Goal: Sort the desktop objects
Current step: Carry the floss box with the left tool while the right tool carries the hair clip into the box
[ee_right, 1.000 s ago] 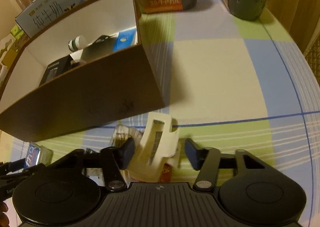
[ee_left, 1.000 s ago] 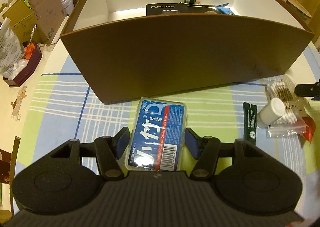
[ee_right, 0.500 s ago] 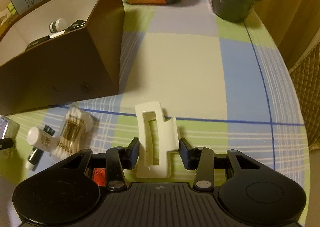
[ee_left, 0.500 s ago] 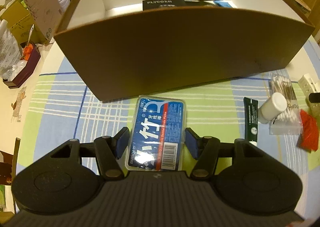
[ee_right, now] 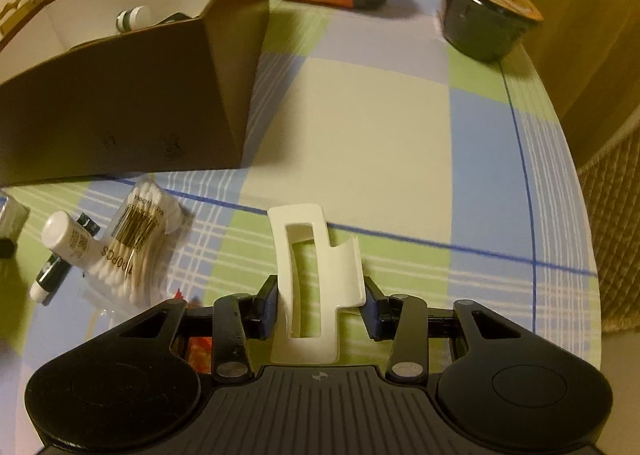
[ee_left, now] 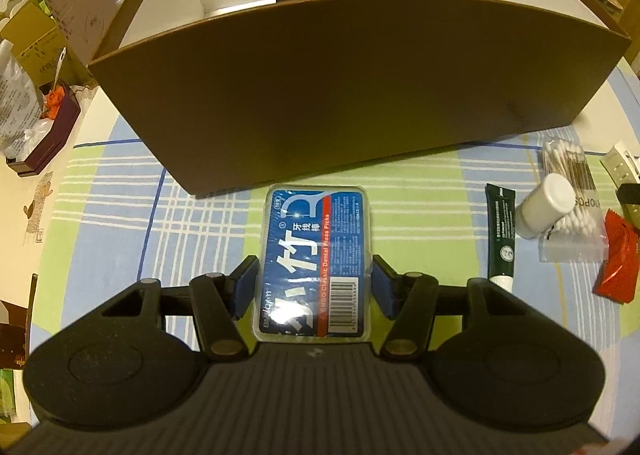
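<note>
Both tools straddle items: floss box [ee_left: 316,259] (left), clip [ee_right: 316,279] (right).

both grippers are angled steeply down toward the table. the left gripper [ee_left: 316,285] has its two blue-padded fingers [ee_left: 245,282] sitting either side of the dental floss picks box [ee_left: 316,261], pads right up against its long edges as far as i can tell, so it looks clamped on. the right gripper [ee_right: 320,305] is narrower, its dark blue pads [ee_right: 269,305] squeezed onto the sides of a white plastic clip [ee_right: 316,279] that sticks out forward between them. on both, the black linkage arms splay out from the ribbed body at the bottom of each wrist view. no hands or sleeves visible.
</note>
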A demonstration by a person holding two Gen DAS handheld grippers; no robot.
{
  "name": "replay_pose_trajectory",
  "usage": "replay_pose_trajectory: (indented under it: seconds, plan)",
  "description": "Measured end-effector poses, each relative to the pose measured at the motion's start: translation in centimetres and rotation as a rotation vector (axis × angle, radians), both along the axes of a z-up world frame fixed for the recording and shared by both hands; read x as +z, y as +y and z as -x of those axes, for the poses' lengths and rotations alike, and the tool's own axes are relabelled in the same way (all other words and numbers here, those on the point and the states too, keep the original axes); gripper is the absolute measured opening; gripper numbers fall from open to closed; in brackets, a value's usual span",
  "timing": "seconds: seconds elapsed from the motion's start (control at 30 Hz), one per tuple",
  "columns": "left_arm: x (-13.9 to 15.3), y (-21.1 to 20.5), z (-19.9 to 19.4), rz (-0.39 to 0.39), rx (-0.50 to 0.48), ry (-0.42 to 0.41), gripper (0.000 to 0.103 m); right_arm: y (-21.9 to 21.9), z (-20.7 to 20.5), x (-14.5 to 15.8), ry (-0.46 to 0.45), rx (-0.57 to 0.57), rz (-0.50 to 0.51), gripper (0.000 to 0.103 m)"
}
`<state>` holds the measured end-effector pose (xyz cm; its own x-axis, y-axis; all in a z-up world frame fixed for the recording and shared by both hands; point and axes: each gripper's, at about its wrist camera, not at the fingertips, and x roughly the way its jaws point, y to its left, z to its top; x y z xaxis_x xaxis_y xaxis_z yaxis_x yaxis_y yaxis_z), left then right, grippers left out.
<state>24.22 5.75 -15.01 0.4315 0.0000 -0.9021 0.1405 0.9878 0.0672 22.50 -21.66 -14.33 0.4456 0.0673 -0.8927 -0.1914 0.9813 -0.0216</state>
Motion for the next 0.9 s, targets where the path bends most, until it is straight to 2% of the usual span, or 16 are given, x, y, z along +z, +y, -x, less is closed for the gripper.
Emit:
replay_pose_trajectory:
  seconds: [0.2,0.43,0.7,0.9]
  plan:
    - [0.5,-0.4,1.2,0.012,-0.019,-0.007,0.054,-0.6,1.4,1.7,-0.023,-0.021,-0.051,0.039]
    - [2.5,-0.3,2.8,0.04,-0.029,-0.043,0.054,-0.2,3.2,4.5,-0.062,-0.006,-0.127,0.039]
    - [5.4,0.3,4.1,0.087,-0.021,-0.094,0.054,2.2,5.0,6.9,-0.081,0.074,-0.199,0.039]
    - [8.4,0.3,4.9,0.115,-0.026,-0.167,0.054,4.5,5.4,9.0,-0.12,0.146,-0.238,0.039]
